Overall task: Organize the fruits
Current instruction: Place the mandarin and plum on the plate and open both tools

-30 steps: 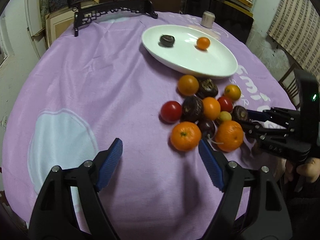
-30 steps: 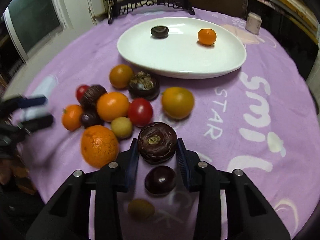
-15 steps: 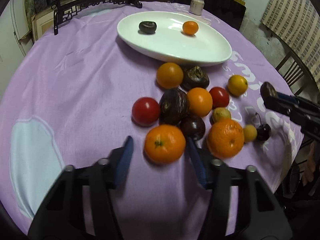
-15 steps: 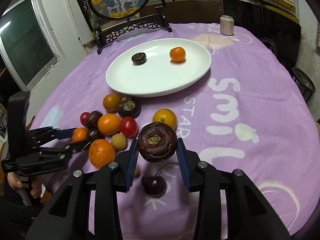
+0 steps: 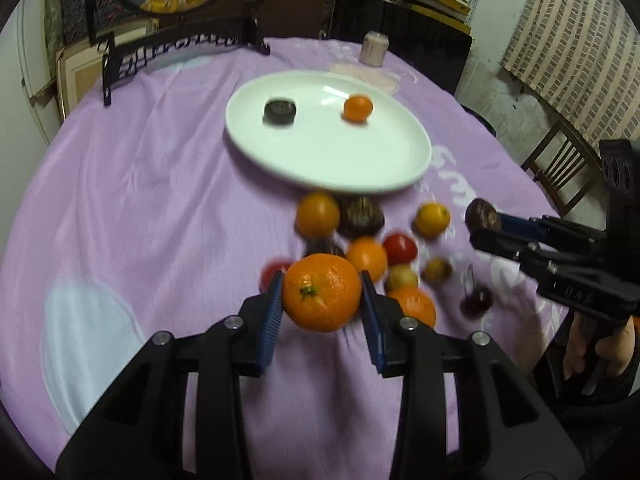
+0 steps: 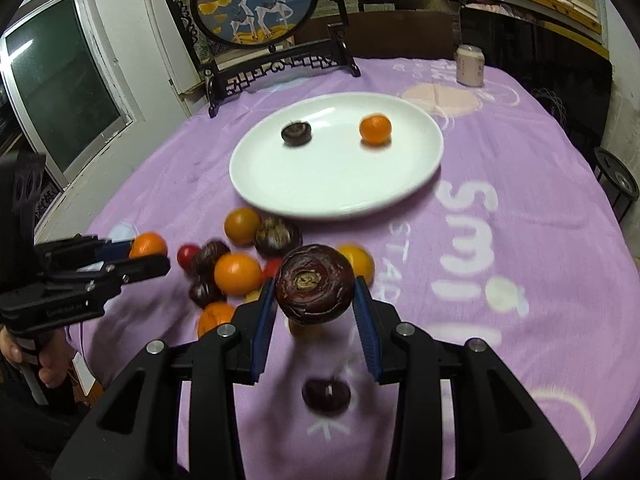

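Note:
My left gripper (image 5: 322,294) is shut on an orange mandarin (image 5: 322,291) and holds it above the purple cloth; it also shows in the right wrist view (image 6: 146,245). My right gripper (image 6: 315,285) is shut on a dark brown wrinkled fruit (image 6: 314,283), lifted above the cloth; it also shows in the left wrist view (image 5: 482,214). A white oval plate (image 5: 340,160) (image 6: 320,196) holds a small dark fruit (image 6: 296,133) and a small orange (image 6: 375,129). A pile of several loose fruits (image 5: 360,240) lies on the cloth just before the plate.
A dark cherry (image 6: 326,394) lies on the cloth under my right gripper. A black-framed round deer screen (image 6: 256,0) stands at the table's far edge. A small pale jar (image 6: 470,65) stands at the far right. A wooden chair (image 5: 560,168) stands beside the table.
My left gripper has closed on the mandarin and lifted it off the cloth. My right gripper has risen higher with the dark fruit.

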### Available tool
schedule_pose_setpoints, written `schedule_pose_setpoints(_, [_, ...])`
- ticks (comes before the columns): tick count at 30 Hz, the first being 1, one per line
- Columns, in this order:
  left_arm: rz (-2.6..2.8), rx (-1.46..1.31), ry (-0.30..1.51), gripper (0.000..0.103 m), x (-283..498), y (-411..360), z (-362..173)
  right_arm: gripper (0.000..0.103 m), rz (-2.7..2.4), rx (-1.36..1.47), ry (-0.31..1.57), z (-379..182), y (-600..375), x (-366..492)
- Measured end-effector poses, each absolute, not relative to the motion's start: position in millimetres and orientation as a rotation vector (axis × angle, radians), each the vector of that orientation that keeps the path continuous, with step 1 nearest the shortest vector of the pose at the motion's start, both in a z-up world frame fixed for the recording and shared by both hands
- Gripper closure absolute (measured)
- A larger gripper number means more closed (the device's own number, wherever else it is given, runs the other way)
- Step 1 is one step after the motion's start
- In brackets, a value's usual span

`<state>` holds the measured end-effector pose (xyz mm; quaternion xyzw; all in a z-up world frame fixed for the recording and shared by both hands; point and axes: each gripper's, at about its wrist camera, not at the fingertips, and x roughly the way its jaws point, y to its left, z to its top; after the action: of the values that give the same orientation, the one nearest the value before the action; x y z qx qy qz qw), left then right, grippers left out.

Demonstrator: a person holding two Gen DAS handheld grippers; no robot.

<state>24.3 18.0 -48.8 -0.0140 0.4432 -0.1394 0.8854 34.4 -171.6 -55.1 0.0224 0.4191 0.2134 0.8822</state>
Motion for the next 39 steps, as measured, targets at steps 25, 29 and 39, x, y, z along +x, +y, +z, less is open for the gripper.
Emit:
schedule_pose_setpoints(25, [-0.176, -0.086, 0.969, 0.041, 229, -11, -62, 0.043, 0.31, -0.014, 0.89, -84, -149, 206])
schedule_pose_setpoints(29, [-0.179, -0.094, 0.905, 0.038, 209, -8, -43, 0.043, 0.294, 0.007, 0.858, -75, -158, 195])
schedule_pose_setpoints(39, [-0.216, -0.008, 0.811, 0.034, 71, 5, -32, 0.043, 0.372, 0.051, 0.873, -61, -191, 69])
